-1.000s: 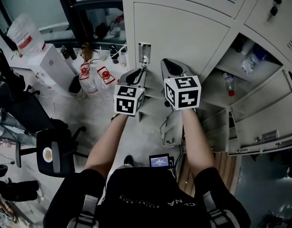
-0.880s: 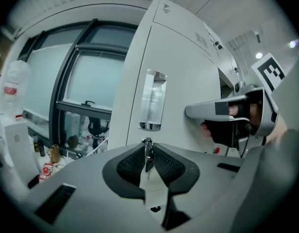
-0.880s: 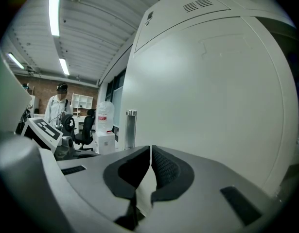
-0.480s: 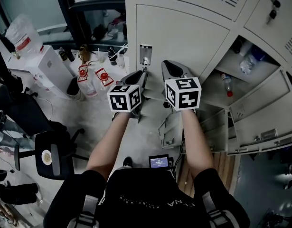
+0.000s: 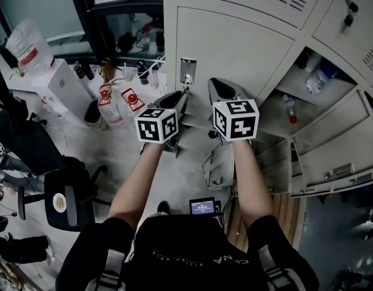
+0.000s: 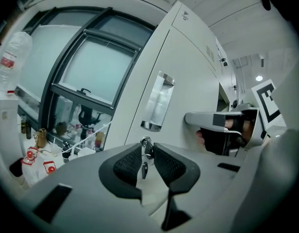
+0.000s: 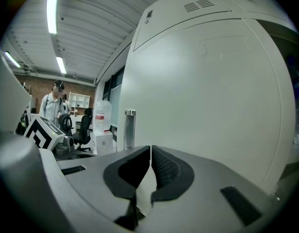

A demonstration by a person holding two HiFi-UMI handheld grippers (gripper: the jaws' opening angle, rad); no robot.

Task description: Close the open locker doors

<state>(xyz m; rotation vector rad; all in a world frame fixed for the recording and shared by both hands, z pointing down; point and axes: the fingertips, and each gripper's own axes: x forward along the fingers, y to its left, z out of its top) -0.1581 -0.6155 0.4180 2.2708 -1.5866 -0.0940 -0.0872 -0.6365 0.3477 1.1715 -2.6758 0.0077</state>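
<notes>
A: How are the tongs set?

B: The left tongs (image 6: 148, 149) are closed down on the key (image 6: 146, 142) seated in the lock of the closed locker door (image 6: 188, 76), just below its handle recess (image 6: 157, 103). What seems a second small key (image 6: 144, 169) is seen hanging from it. The right tongs (image 7: 150, 152) are shut with nothing between them and are pointed at the same door's bare face.

A: And where are the open locker doors found?

B: In the head view, the open locker doors (image 5: 332, 156) are seen to the right of both tongs and lower down, swung out from compartments in which bottles (image 5: 290, 107) are kept. What looks like a smaller open door (image 5: 218, 162) is seen just beneath the right tongs.

A: Which hand is better placed?

B: The right is judged nearer. A push back towards the cabinet would be called for, and the key would have to be released by the left first.
</notes>
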